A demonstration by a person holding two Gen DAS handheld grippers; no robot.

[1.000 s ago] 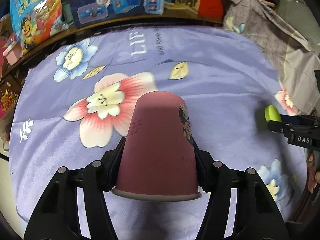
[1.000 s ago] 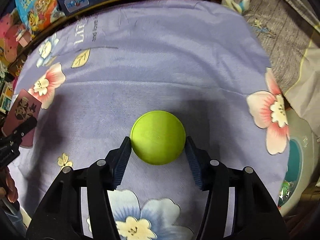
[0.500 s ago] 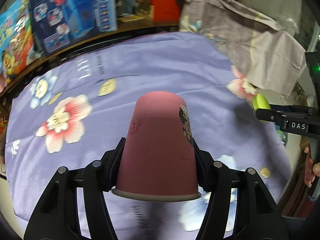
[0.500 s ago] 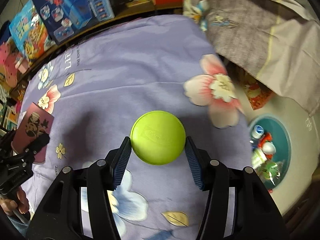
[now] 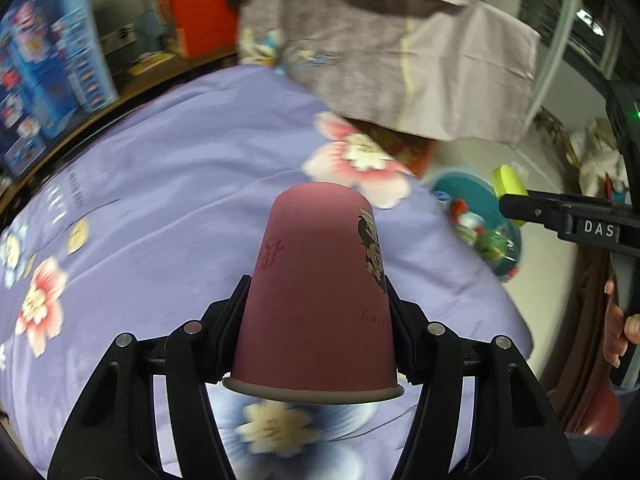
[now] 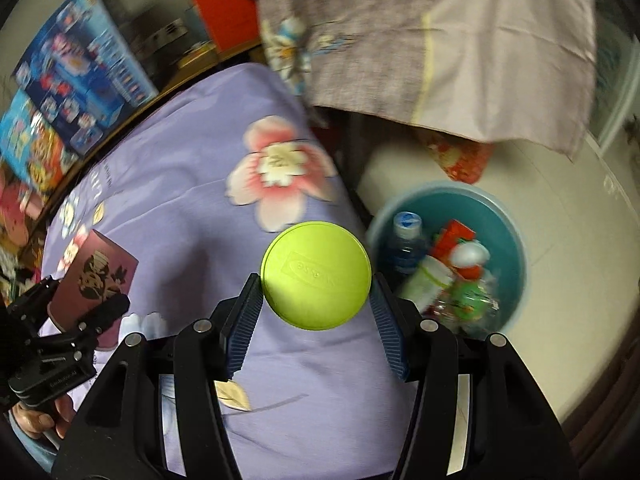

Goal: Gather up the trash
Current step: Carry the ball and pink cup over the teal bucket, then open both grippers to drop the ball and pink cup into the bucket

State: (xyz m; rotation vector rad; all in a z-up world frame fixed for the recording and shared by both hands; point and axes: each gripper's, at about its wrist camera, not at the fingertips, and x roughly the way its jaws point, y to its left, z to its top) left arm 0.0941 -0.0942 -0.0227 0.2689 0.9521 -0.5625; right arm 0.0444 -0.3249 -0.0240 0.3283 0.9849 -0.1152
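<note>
Left gripper (image 5: 318, 312) jaws pinch the maroon paper cup (image 5: 320, 292) by its sides, cup upside down: rim toward the cam, closed base pointing fwd and away, long axis along the fingers. It's held above the purple floral cloth (image 5: 160, 184) covering the surface, near the cloth's edge closest to the teal basin (image 6: 508, 236).

Right gripper (image 6: 316, 312) jaws pinch the green round lid (image 6: 316, 274) at its edges, flat embossed face toward the cam, disc standing between the pads. Lid sits over the cloth edge, just beside the basin.

Basin is on the floor, below and beside the cloth edge. Inside: a plastic bottle w/ blue cap (image 6: 406, 244), a red carton (image 6: 454, 236), a white-and-red item, some green wrapper bits; rest too blurred to tell.

Vs 0.5 s ago: both grippers have swung toward the basin; it now fills much more of the right wrist view and has come into the left wrist view. Both grips unchanged.
</note>
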